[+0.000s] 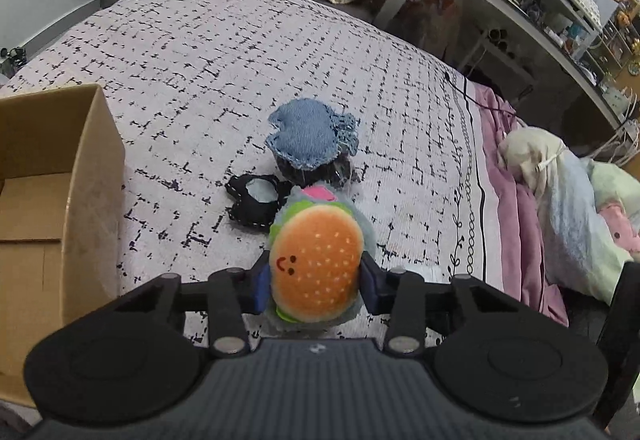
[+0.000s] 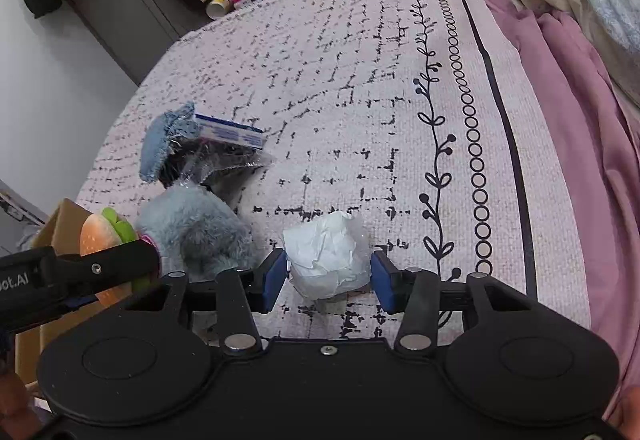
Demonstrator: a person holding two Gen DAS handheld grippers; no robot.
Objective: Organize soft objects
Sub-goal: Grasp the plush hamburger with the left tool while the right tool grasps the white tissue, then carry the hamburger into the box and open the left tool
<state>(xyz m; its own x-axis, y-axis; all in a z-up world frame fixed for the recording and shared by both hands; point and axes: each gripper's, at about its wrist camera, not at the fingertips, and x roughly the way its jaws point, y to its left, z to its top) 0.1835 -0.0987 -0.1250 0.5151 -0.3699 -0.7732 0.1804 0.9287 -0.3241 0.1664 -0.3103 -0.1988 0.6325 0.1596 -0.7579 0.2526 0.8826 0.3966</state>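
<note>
My left gripper [image 1: 316,274] is shut on a burger plush toy [image 1: 318,264] with a grey-blue furry body, held over the bedspread [image 1: 200,52]. The toy also shows in the right wrist view [image 2: 192,228], where the left gripper's finger [image 2: 100,268] crosses it. Beyond it lie a blue denim piece [image 1: 306,134] and a black fabric piece [image 1: 252,202]. My right gripper [image 2: 329,274] is open around a white crumpled wad in clear wrap [image 2: 326,254]; the blue pads stand just off each side. The denim piece [image 2: 166,142] lies on a clear packet with a blue-white card [image 2: 230,132].
An open cardboard box [image 1: 68,200] stands at the left on the bed. A pink sheet [image 1: 516,200] and pillows [image 1: 568,196] lie at the right. A cluttered desk [image 1: 520,12] and bags stand beyond the bed.
</note>
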